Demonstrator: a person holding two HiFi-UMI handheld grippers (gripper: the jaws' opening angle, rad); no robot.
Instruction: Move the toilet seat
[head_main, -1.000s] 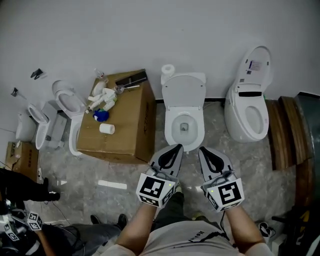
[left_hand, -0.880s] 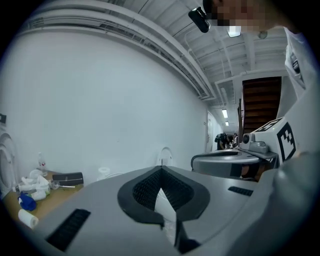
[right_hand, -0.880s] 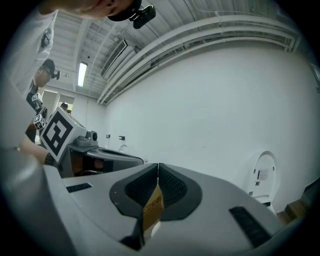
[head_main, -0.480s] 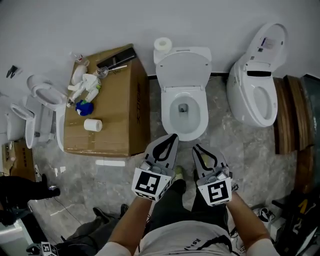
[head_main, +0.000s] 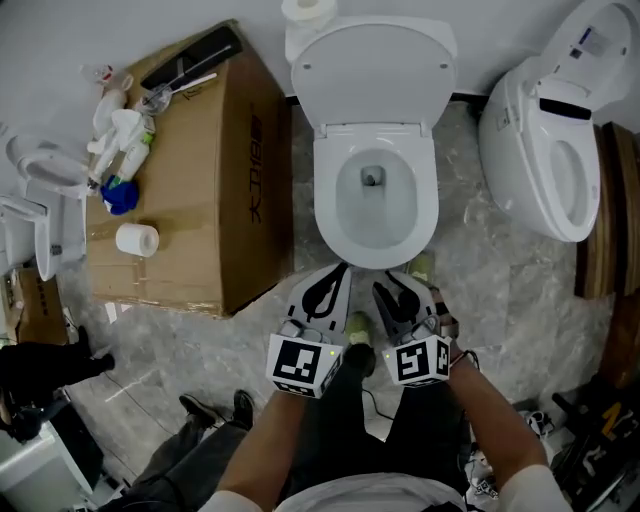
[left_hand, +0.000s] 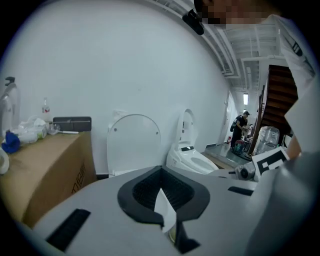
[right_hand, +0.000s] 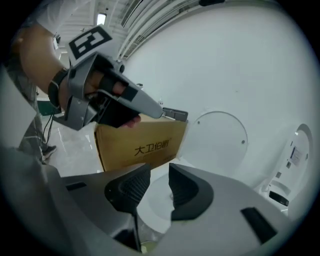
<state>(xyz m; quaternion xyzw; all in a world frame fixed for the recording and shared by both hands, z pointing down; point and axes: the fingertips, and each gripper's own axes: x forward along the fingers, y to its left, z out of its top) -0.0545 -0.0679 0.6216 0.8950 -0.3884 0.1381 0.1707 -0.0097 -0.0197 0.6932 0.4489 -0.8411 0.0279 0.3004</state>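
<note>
Far off at nine o'clock, white ceramic parts (head_main: 45, 215) lie on the grey veined floor (head_main: 240, 335). At ten o'clock a tall cardboard box (head_main: 200, 170) stands just beside the toilet, its top littered with bottles (head_main: 120, 135), a white roll (head_main: 137, 239) and a long black case (head_main: 190, 58). My left gripper (left_hand: 161, 168) has its ribbed black pads pressed together, empty. At twelve o'clock, just past both tips, sits the glossy white toilet (head_main: 330, 215), its round seat lid (head_main: 372, 65) tipped up against the tank. I cannot tell a seat ring from the rim. My right gripper (right_hand: 159, 170) is opening, its gap narrow, with only the bowl seen through it. At two o'clock stands a second toilet (head_main: 520, 150), its lid also raised.
</note>
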